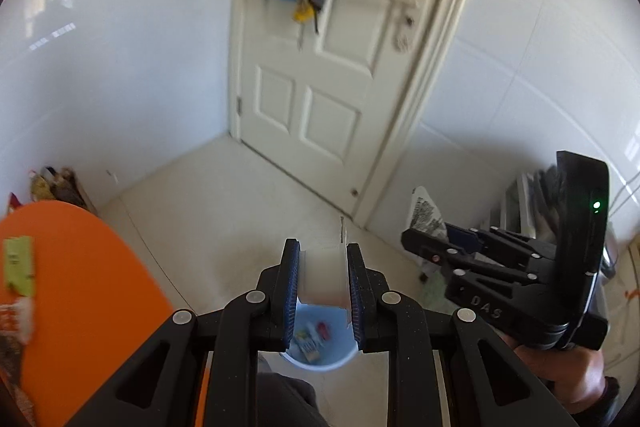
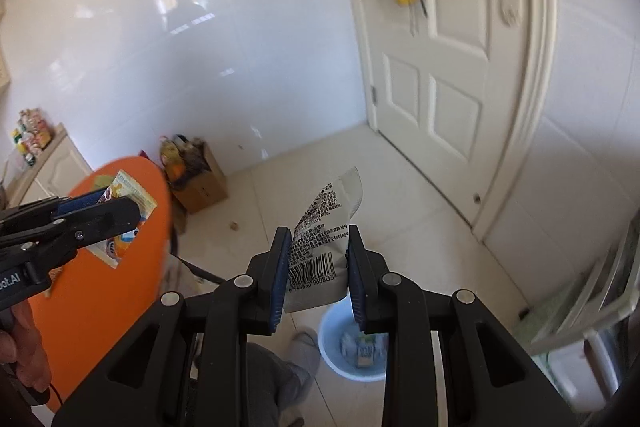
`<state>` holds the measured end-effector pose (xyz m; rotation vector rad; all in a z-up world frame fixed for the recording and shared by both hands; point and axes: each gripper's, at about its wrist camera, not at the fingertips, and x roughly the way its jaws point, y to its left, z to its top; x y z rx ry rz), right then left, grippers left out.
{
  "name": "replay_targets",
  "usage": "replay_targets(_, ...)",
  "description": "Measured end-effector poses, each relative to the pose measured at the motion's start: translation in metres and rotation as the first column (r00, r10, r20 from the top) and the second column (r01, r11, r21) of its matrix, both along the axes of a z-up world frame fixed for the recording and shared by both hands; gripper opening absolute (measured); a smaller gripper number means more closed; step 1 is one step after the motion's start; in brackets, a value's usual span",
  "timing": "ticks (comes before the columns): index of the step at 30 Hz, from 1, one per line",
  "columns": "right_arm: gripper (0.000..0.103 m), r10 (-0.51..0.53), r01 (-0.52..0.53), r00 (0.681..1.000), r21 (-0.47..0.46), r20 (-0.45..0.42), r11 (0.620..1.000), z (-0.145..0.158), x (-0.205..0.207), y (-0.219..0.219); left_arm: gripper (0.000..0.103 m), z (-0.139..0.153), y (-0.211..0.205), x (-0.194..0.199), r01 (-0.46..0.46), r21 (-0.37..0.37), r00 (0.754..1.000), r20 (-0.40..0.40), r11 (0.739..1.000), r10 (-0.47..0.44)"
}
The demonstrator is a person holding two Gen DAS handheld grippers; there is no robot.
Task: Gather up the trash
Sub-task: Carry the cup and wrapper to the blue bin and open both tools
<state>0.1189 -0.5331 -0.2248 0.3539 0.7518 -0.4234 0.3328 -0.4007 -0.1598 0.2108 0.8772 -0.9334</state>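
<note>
In the left wrist view my left gripper [image 1: 322,254] is shut on a snack wrapper [image 1: 322,277] that shows its white back here. Below it on the floor stands a light blue bin [image 1: 320,347] with several wrappers inside. In the right wrist view my right gripper [image 2: 319,234] is shut on a grey-white wrapper with a barcode [image 2: 320,251], above and slightly left of the bin [image 2: 352,347]. From that view the left gripper [image 2: 134,209] shows at the left, pinching the colourful wrapper [image 2: 134,193]. The right gripper [image 1: 410,241] with its printed wrapper [image 1: 430,215] appears at the right of the left wrist view.
An orange round table [image 1: 80,287] on the left carries a green wrapper [image 1: 18,263] and other packets. A cardboard box [image 2: 200,183] of items stands by the wall. A white door [image 1: 320,67] is ahead, a rack [image 2: 592,307] on the right. A person's leg [image 2: 280,371] is near the bin.
</note>
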Motion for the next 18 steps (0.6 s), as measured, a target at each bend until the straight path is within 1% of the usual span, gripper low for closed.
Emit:
replay_targets(2, 0.027, -0.027, 0.029, 0.998, 0.044, -0.057, 0.999, -0.032, 0.001, -0.019, 0.018, -0.022, -0.02, 0.008, 0.021, 0.04, 0.999, -0.05, 0.999, -0.019)
replay_targets(3, 0.027, -0.032, 0.037, 0.997, 0.062, -0.073, 0.997, -0.043, 0.001, -0.026, 0.018, -0.034, -0.03, 0.013, 0.031, 0.06, 0.997, -0.079, 0.998, -0.026)
replay_targets(5, 0.027, -0.045, 0.058, 0.993, 0.117, -0.111, 0.991, -0.074, 0.004, -0.042, 0.018, -0.056, -0.046, 0.024, 0.039, 0.103, 0.992, -0.125, 0.994, -0.025)
replay_targets(6, 0.027, -0.049, 0.066, 0.991, 0.132, -0.128, 0.989, -0.085, 0.003, -0.047, 0.018, -0.068, -0.053, 0.03, 0.042, 0.126, 0.989, -0.148, 0.991, -0.023)
replay_targets(8, 0.027, -0.052, 0.082, 0.985, 0.181, -0.163, 0.98, -0.113, 0.007, -0.062, 0.018, -0.084, -0.067, 0.044, 0.05, 0.158, 0.981, -0.192, 0.986, -0.019)
replay_targets(11, 0.027, -0.056, 0.106, 0.975, 0.227, -0.214, 0.968, -0.144, 0.014, -0.077, 0.018, -0.109, -0.089, 0.057, 0.067, 0.208, 0.968, -0.251, 0.976, -0.013)
replay_targets(13, 0.027, -0.057, 0.119, 0.97, 0.256, -0.237, 0.959, -0.162, 0.017, -0.084, 0.018, -0.124, -0.1, 0.063, 0.077, 0.226, 0.957, -0.29, 0.971, -0.008)
replay_targets(14, 0.029, -0.056, 0.125, 0.968, 0.274, -0.245, 0.954, -0.17, 0.018, -0.088, 0.018, -0.128, -0.11, 0.07, 0.081, 0.237, 0.953, -0.302, 0.968, -0.006)
replay_targets(16, 0.03, -0.061, 0.139, 0.965, 0.298, -0.257, 0.944, -0.181, 0.019, -0.094, 0.019, -0.14, -0.122, 0.076, 0.092, 0.263, 0.947, -0.321, 0.96, -0.003)
replay_targets(17, 0.031, -0.061, 0.145, 0.963, 0.313, -0.262, 0.939, -0.186, 0.021, -0.096, 0.019, -0.145, -0.128, 0.079, 0.097, 0.272, 0.944, -0.33, 0.957, -0.001)
replay_targets(18, 0.037, -0.061, 0.149, 0.96, 0.319, -0.272, 0.936, -0.191, 0.023, -0.099, 0.02, -0.147, -0.138, 0.087, 0.101, 0.281, 0.942, -0.336, 0.954, -0.001)
